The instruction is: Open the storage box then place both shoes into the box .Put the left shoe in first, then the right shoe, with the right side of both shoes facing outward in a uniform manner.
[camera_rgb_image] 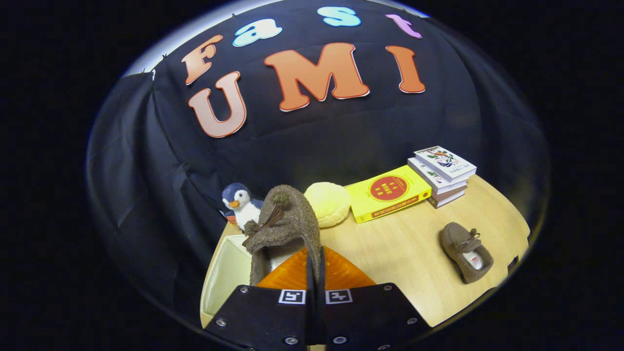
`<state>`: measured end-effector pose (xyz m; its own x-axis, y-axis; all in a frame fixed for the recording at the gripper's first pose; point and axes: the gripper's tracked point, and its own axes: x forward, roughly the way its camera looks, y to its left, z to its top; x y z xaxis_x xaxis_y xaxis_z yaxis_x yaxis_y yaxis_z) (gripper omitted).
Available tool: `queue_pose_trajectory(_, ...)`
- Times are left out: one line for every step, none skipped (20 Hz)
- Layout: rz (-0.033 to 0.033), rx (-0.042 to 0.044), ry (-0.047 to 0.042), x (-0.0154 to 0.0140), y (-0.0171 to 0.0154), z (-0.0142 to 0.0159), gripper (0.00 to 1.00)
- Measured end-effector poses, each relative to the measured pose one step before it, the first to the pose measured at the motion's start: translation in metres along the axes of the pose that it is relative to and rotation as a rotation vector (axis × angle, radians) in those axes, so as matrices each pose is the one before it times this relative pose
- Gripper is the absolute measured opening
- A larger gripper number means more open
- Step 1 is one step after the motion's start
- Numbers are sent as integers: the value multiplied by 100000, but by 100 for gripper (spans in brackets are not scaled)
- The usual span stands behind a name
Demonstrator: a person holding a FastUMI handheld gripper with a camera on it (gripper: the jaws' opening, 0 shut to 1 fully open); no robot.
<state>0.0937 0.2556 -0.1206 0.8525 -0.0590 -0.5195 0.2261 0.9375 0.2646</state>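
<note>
Here the gripper (316, 273) had its jaws pinched on a brown shoe (285, 219) — toe up — over the open storage box (229, 273). The other shoe (465, 251) lay well apart on the desk (404, 243) (near stacked books (443, 173)).

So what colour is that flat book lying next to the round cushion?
Bright yellow book with a red circle on its cover, clearest in the gripper view, beside the pale yellow cushion.

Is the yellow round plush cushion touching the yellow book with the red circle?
Touching. In the gripper view the yellow round plush cushion presses against the near corner of the yellow book with the red circle, no gap. Jaws are shut on the brown suede shoe.
</note>
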Motion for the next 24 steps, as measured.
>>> queue_pose_trajectory(672,-311,832,2,300,-641,1)
queue_pose_trajectory(788,212,1008,305,1012,-480,1)
queue_pose_trajectory(897,181,1263,302,1157,-603,1)
queue_pose_trajectory(910,-127,1300,426,1037,-697,1)
queue_pose_trajectory(655,-105,1352,438,804,-763,1)
queue_pose_trajectory(415,-417,1580,423,676,-661,0)
queue_pose_trajectory(326,-626,1307,405,775,-520,1)
queue_pose_trajectory(245,-289,1353,397,589,-656,1)
queue_pose_trajectory(250,-10,1027,428,553,-583,1)
queue_pose_trajectory(6,-437,1098,504,456,-438,1)
queue_pose_trajectory(-221,-114,1024,555,428,-518,1)
queue_pose_trajectory(-35,305,871,365,351,-473,1)
queue_pose_trajectory(96,-501,929,385,437,-548,1)
queue_pose_trajectory(175,-801,1429,296,388,-711,1)
queue_pose_trajectory(50,-1234,1921,195,374,-714,2)
queue_pose_trajectory(595,-923,342,141,435,-354,2)
queue_pose_trajectory(41,-633,1128,225,346,-407,3)
queue_pose_trajectory(-102,-1148,1132,115,206,-442,3)
queue_pose_trajectory(-511,-1917,1202,116,-67,-430,3)
queue_pose_trajectory(54,-1249,1608,113,116,-438,3)
queue_pose_trajectory(1373,-908,2040,75,256,-632,4)
queue_pose_trajectory(2358,451,594,-91,479,-124,9)
queue_pose_trajectory(1019,320,218,-69,59,35,13)
queue_pose_trajectory(-312,-455,-304,-285,-204,198,24)
